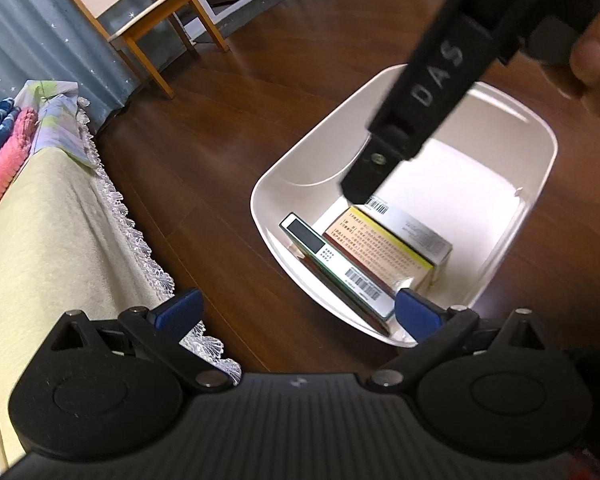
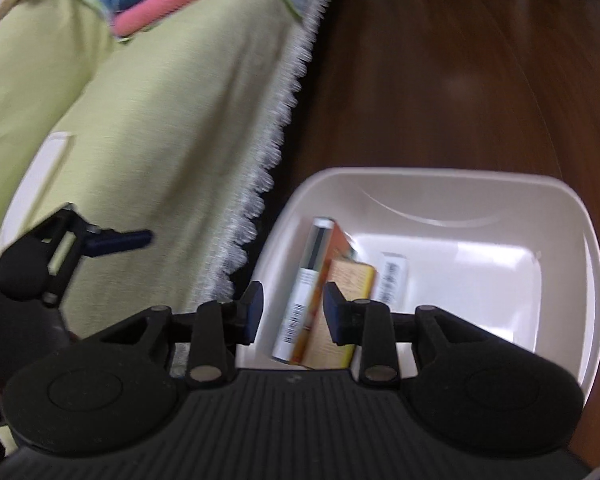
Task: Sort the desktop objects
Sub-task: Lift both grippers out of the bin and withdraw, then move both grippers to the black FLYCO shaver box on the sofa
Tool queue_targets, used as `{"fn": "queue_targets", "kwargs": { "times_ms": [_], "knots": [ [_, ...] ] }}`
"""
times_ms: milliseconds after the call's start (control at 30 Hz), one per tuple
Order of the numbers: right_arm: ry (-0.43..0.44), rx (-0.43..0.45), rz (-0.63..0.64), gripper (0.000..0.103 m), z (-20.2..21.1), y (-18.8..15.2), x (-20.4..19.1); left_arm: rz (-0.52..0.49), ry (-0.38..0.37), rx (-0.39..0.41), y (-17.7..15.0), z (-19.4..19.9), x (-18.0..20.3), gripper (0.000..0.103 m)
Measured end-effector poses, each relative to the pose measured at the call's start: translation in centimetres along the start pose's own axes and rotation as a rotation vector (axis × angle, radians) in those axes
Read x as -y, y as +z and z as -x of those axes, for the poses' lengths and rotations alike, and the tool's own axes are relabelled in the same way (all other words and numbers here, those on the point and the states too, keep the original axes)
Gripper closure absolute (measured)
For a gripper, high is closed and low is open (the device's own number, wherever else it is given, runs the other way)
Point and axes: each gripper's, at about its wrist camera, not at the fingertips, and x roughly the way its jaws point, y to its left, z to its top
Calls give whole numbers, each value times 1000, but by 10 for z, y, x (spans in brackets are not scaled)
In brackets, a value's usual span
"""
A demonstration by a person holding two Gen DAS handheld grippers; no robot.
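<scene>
Hovering over the scene, the left gripper [image 1: 296, 314] has its blue-padded fingers [image 1: 180, 308] spread wide, with nothing between them; one pad lies over the lace edge of the cloth, the other over the near rim of the bin. To the left, a pale green cloth [image 1: 44, 248] with a white lace fringe [image 1: 136, 248] covers a soft surface, on which folded pink and blue textiles [image 1: 4, 160] lie. Beyond it a wooden chair [image 1: 140, 12] stands on the dark, glossy wood floor [image 1: 220, 128].

On the floor, just beside the cloth's fringe, sits a white plastic bin [image 1: 540, 168] with rounded corners and smooth walls. It contains three flat cardboard boxes packed side by side on edge: a green-and-white box [image 1: 340, 272] with barcodes, an orange-and-yellow box [image 1: 380, 246] with printed text, and a grey-white box [image 1: 424, 232] with a barcode.

The right gripper [image 2: 294, 312], black and seen from the left wrist view as a bar lettered "DAS", is above the bin, held by a hand [image 1: 596, 64]. Its fingers [image 2: 254, 312] stand narrowly apart and grip nothing; the boxes lie below the gap, apart from the pads.
</scene>
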Motion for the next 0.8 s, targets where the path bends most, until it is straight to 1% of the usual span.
{"fn": "queue_targets", "kwargs": {
  "times_ms": [100,233,400,600,800],
  "knots": [
    [17,22,60,74,18,6,-23,12,20,19,-1,14,-3,1],
    [40,68,148,69,45,17,-55,61,68,39,-4,46,-12,1],
    [85,125,218,69,74,28,-92,98,146,20,-23,91,-20,1],
    [172,154,286,67,97,24,-146,214,252,3,-65,152,-32,1],
    [267,146,352,66,94,7,-211,339,381,-5,-120,219,-41,1]
  ]
}}
